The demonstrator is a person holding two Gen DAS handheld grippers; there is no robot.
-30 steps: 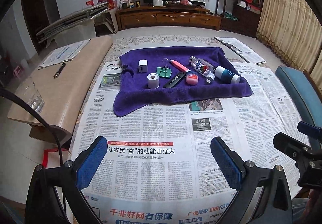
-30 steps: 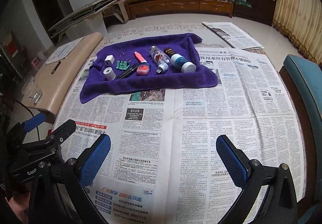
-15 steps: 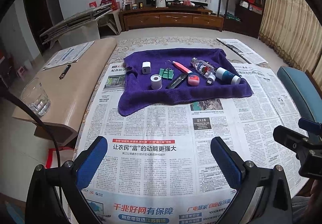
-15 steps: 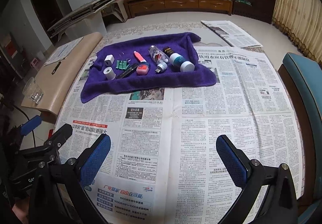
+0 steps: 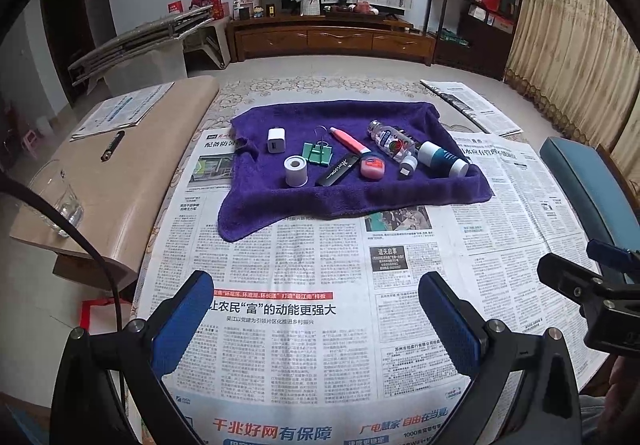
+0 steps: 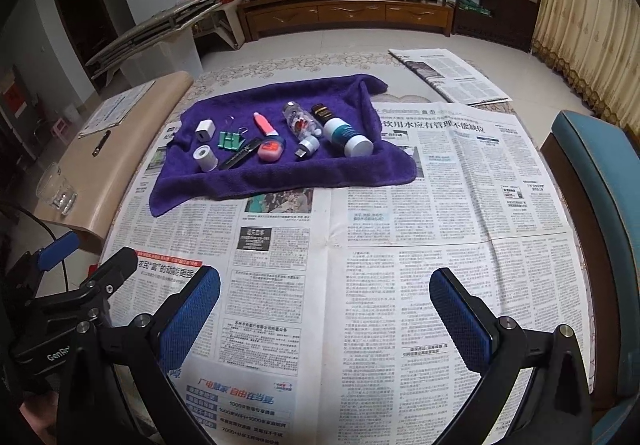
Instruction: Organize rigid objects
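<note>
A purple towel [image 5: 352, 197] [image 6: 280, 177] lies on the newspaper-covered table. On it are a white charger cube [image 5: 276, 140], a white tape roll [image 5: 296, 171], a green binder clip [image 5: 317, 154], a black flat case [image 5: 338, 170], a pink marker [image 5: 349, 141], a pink round box [image 5: 372, 168], a clear bottle [image 5: 390, 141] and a teal-and-white bottle [image 5: 442, 159]. My left gripper [image 5: 316, 309] is open and empty, well short of the towel. My right gripper [image 6: 326, 309] is open and empty, also near the front.
A beige side table [image 5: 120, 181] at the left holds a glass [image 5: 56, 201], a pen [image 5: 112, 145] and papers. A teal chair [image 5: 592, 181] stands at the right. Newspaper [image 5: 320, 265] covers the table between the grippers and the towel.
Both grippers have drawn back and risen a little, so the towel looks slightly farther. Nothing on the towel has moved.
</note>
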